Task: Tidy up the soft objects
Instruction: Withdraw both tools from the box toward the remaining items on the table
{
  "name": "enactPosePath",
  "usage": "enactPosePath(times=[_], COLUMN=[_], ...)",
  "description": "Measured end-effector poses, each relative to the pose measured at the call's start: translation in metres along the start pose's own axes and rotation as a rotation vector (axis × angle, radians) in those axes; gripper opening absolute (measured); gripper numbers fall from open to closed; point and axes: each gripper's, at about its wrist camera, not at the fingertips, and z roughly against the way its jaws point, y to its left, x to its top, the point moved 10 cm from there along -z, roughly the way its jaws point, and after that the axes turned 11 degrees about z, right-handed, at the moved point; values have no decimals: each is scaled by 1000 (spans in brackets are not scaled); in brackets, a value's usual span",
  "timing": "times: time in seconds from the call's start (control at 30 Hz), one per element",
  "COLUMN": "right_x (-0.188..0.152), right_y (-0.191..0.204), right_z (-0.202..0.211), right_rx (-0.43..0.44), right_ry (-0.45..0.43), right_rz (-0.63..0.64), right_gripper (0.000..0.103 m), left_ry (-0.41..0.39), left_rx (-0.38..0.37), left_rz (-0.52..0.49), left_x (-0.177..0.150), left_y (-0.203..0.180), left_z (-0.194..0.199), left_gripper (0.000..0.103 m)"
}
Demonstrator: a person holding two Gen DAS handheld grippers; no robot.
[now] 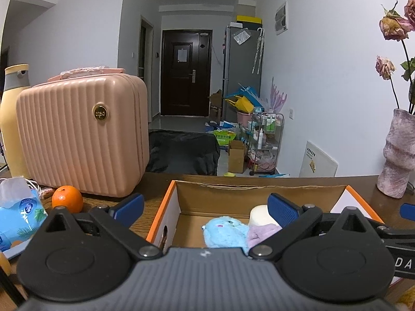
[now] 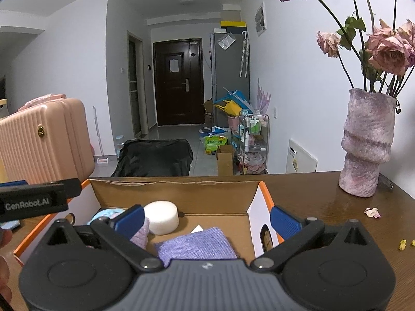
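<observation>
Four soft items lie inside the open orange-edged cardboard box (image 2: pixel 259 202) on the brown wooden bench (image 2: pixel 324 202): a fluffy light-blue plush toy (image 1: pixel 224 233), a lilac fuzzy cloth (image 1: pixel 262 234), a white foam cylinder (image 2: pixel 162 217) and a flat purple woven pad (image 2: pixel 197 243). The left gripper (image 1: pixel 206 206) and the right gripper (image 2: pixel 206 219) both hover at the box's near edge with fingers spread fully wide and nothing held. No further soft item is identifiable outside the box, so the task appears near complete; any withdrawal should lift clear of the box walls, avoiding the pink ribbed hard case (image 1: pixel 83 134), the orange fruit (image 1: pixel 67 199) and the mottled pink vase (image 2: pixel 368 145).
</observation>
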Motion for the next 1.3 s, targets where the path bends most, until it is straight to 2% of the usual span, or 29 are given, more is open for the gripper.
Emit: enactPosePath(times=[0.43,1.0,1.3], right_x=[-1,-14,-29], right_y=[0,-1,4], right_z=[28,82,115], right_rx=[-8,-19,-28], right_ry=[-26,-78,-99], right_rz=[4,12,23], right_gripper=[103,103,103], left_ry=[-26,-52,-39], left_rx=[29,16,10], left_rz=[12,-7,2], left_x=[-2,-19,-30], left_y=[11,13,19], left_z=[23,73,97], left_gripper=[103,103,103])
